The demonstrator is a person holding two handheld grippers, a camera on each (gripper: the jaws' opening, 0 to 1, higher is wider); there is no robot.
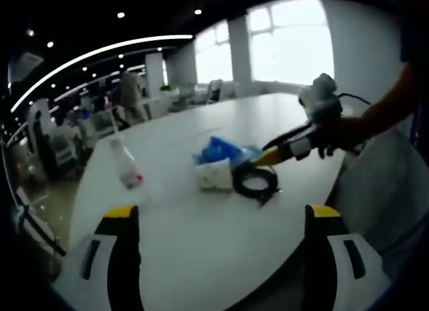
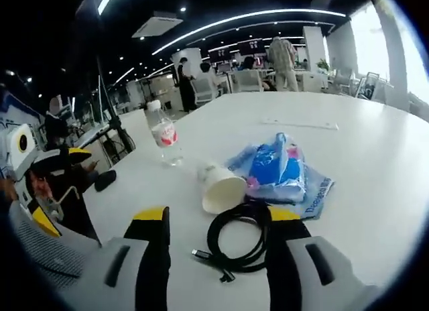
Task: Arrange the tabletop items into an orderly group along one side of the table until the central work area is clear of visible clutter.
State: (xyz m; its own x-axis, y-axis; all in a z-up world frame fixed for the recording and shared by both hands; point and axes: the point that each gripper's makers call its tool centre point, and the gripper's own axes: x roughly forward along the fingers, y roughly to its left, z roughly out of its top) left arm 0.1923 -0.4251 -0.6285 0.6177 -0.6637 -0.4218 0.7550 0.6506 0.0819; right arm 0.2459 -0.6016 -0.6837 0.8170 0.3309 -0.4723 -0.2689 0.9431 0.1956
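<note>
Paper cup (image 2: pixel 220 185) lies tipped, mouth toward right gripper (image 2: pixel 216 225); its fingers wide around coiled cable (image 2: pixel 238 238); left gripper (image 1: pixel 222 220) wide.

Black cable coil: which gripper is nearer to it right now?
Right. The right gripper sits at the black cable coil, the coil lying between its open jaws. The left gripper is open, back near the table edge, well short of it.

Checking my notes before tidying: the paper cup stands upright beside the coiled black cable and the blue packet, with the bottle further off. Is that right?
Not quite. In the right gripper view the paper cup lies on its side, not upright. The rest holds: it is beside the coiled black cable and the blue packet, with the bottle further off.
</note>
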